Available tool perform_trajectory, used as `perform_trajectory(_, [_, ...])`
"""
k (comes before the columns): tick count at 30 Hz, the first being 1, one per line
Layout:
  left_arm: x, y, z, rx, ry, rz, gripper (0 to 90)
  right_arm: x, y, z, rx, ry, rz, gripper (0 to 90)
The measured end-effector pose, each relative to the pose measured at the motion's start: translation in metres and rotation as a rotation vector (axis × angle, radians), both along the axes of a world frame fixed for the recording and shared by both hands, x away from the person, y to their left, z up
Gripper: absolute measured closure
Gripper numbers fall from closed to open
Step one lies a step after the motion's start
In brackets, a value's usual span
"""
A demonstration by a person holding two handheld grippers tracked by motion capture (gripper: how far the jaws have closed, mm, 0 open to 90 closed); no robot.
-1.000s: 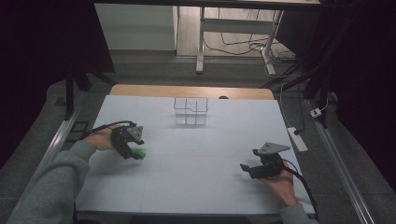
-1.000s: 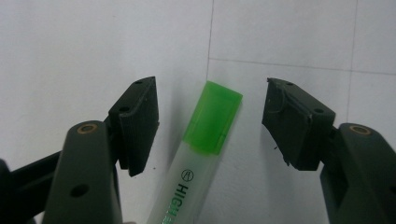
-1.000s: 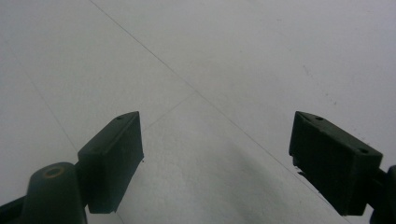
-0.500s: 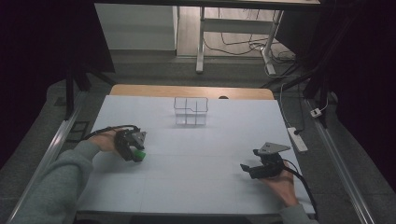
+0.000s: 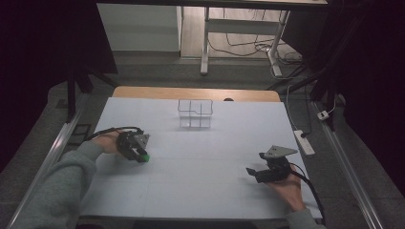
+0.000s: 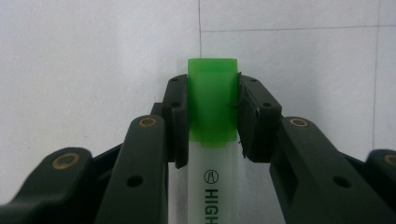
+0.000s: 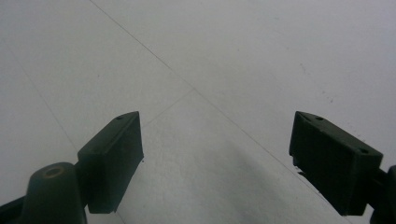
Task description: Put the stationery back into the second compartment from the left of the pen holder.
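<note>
Left gripper view: both black pads [image 6: 180, 119] pressed against the green cap of a highlighter [image 6: 212, 140], one on each side, jaws having just been closing onto it. White barrel running down toward 6 o'clock between the jaws, black lettering "HIGH" legible on it. Cap end pointing to 12 o'clock, lying on the white table sheet [image 6: 84, 60], thin seam lines crossing at 12 and 1 o'clock.

High view: left gripper [image 5: 141, 156] at 9 o'clock of the sheet, held by a hand in a grey sleeve [image 5: 57, 186] entering from 7 o'clock, black cable looping off behind it toward 9 o'clock. Green cap just visible at the gripper's tip, toward 4 o'clock of the hand, down on the sheet. Right gripper [image 5: 251, 172] at 4 o'clock of the sheet, pointing toward 9 o'clock, grey three-cornered plate on top. Clear compartmented organiser [image 5: 195, 114] at 12 o'clock, near the far edge, well apart from both grippers. White power strip [image 5: 303, 141] at 3 o'clock, just off the sheet's edge.

Right gripper view: jaws spread wide, pads [image 7: 116, 158] far apart at 8 and 4 o'clock, bare white sheet between them, gripping nothing.
</note>
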State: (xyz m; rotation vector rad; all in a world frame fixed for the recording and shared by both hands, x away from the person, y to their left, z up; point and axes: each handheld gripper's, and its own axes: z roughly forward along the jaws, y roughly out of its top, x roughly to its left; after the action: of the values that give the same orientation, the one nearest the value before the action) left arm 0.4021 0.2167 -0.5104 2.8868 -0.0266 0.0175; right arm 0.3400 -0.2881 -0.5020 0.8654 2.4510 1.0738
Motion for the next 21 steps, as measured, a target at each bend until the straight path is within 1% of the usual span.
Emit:
perform_trajectory(3, [-0.001, -0.002, 0.001, 0.011, -0.014, -0.015, 67.1, 0.000, 0.000, 0.000, 0.001, 0.001, -0.001, 17.0])
perform_trajectory(6, [-0.003, -0.002, 0.001, 0.011, -0.023, -0.015, 67.1, 0.000, 0.000, 0.000, 0.002, 0.001, -0.001, 17.0])
perform_trajectory(7, [-0.003, -0.002, 0.002, 0.012, -0.027, -0.011, 67.1, 0.000, 0.000, 0.000, 0.002, 0.001, -0.002, 17.0])
perform_trajectory(8, [-0.003, -0.001, 0.002, 0.006, -0.042, 0.008, 67.1, 0.000, -0.001, 0.000, 0.001, 0.000, -0.003, 17.0])
perform_trajectory(9, [-0.003, 0.000, 0.003, 0.000, -0.047, 0.027, 67.1, 0.000, -0.001, 0.000, 0.001, 0.000, -0.005, 17.0])
perform_trajectory(11, [-0.001, 0.004, 0.006, -0.031, -0.056, 0.069, 67.1, -0.001, -0.001, 0.000, 0.004, -0.001, -0.006, 17.0])
perform_trajectory(13, [-0.001, 0.009, 0.012, -0.078, -0.061, 0.105, 67.1, -0.001, -0.002, 0.000, 0.006, -0.003, -0.006, 17.0])
perform_trajectory(15, [-0.001, 0.014, 0.019, -0.126, -0.076, 0.140, 67.1, -0.001, -0.002, 0.000, 0.002, -0.002, -0.008, 17.0])
perform_trajectory(16, [-0.001, 0.016, 0.022, -0.158, -0.075, 0.162, 67.1, -0.001, -0.002, 0.001, 0.002, -0.002, -0.008, 17.0])
perform_trajectory(21, [-0.002, 0.025, 0.039, -0.240, -0.095, 0.223, 67.1, -0.001, -0.003, 0.001, 0.003, -0.003, -0.010, 17.0])
